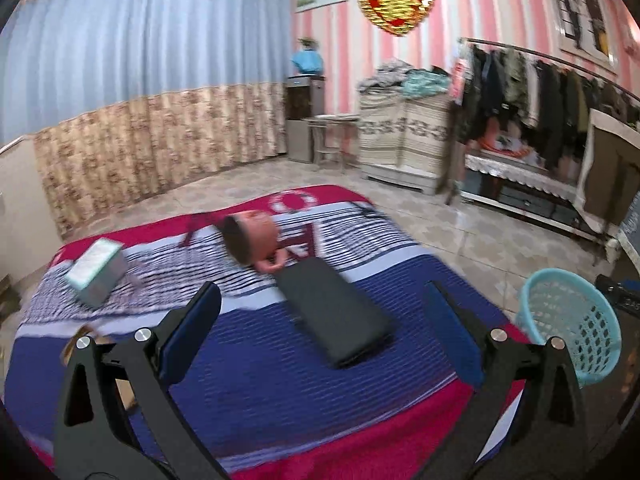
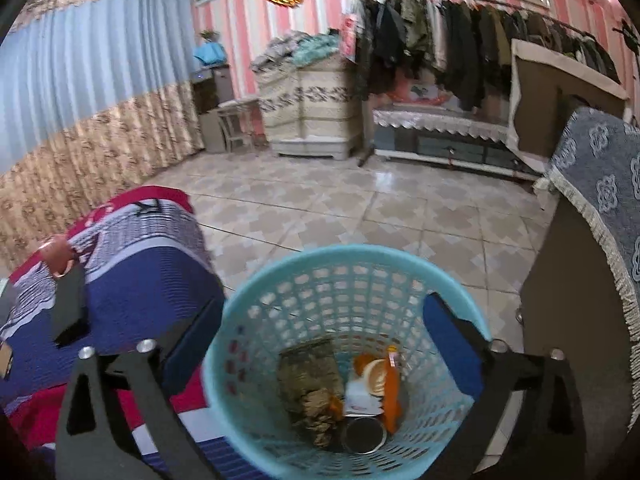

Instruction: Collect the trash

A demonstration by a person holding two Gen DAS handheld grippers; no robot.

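In the right wrist view, a light blue mesh basket (image 2: 348, 280) stands on the tiled floor beside the bed. It holds a brownish crumpled wrapper (image 2: 312, 392), an orange wrapper (image 2: 392, 390), a white pack (image 2: 362, 396) and a round can (image 2: 364, 434). My right gripper (image 2: 322, 340) hangs open over the basket's mouth with nothing between its fingers. My left gripper (image 1: 322, 320) is open above the bed, apart from everything on it. On the striped blanket (image 1: 248, 380) lie a black flat case (image 1: 336, 316), a pink pouch (image 1: 256, 240) and a teal box (image 1: 96, 272). The basket (image 1: 572, 324) sits at the bed's right.
A brown cardboard piece (image 1: 86, 334) pokes out by the left finger. A clothes rack (image 2: 460, 36), a patterned cabinet (image 2: 312, 108) and a low lace-covered bench (image 2: 436, 124) line the far wall. Furniture draped in grey cloth (image 2: 600, 200) stands close to the basket's right. Tiled floor (image 2: 360, 208) lies beyond.
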